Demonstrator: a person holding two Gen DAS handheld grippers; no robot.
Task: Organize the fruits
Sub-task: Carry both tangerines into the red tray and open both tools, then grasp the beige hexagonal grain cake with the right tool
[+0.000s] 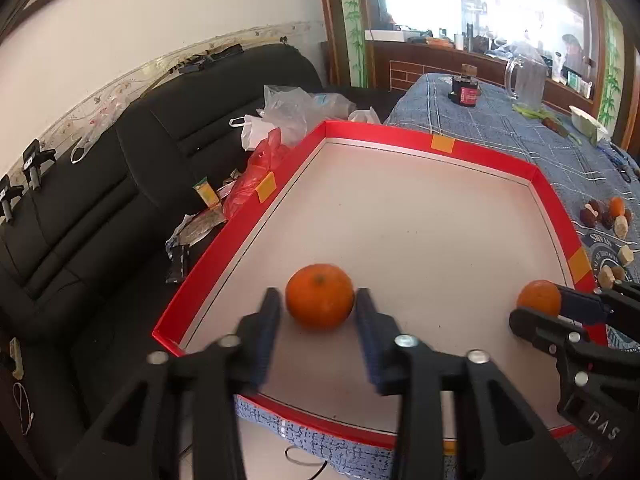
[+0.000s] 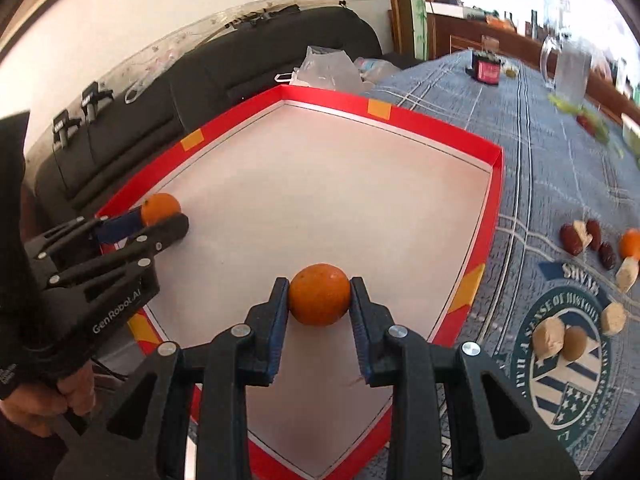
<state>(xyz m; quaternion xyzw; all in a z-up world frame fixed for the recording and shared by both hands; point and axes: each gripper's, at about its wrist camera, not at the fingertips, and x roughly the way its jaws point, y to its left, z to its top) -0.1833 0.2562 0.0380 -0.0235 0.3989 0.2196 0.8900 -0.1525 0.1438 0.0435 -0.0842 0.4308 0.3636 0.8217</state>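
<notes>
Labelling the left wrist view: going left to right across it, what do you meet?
Black sofa → red plastic bag → orange between the left tool's open fingers → second orange held in the right tool

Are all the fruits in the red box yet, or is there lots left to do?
Not yet. One orange sits on the floor of the red box, and the left gripper has let go of it. The right gripper is shut on a second orange over the box. Left to do: another orange and the small brown and pale pieces on the blue cloth.
</notes>
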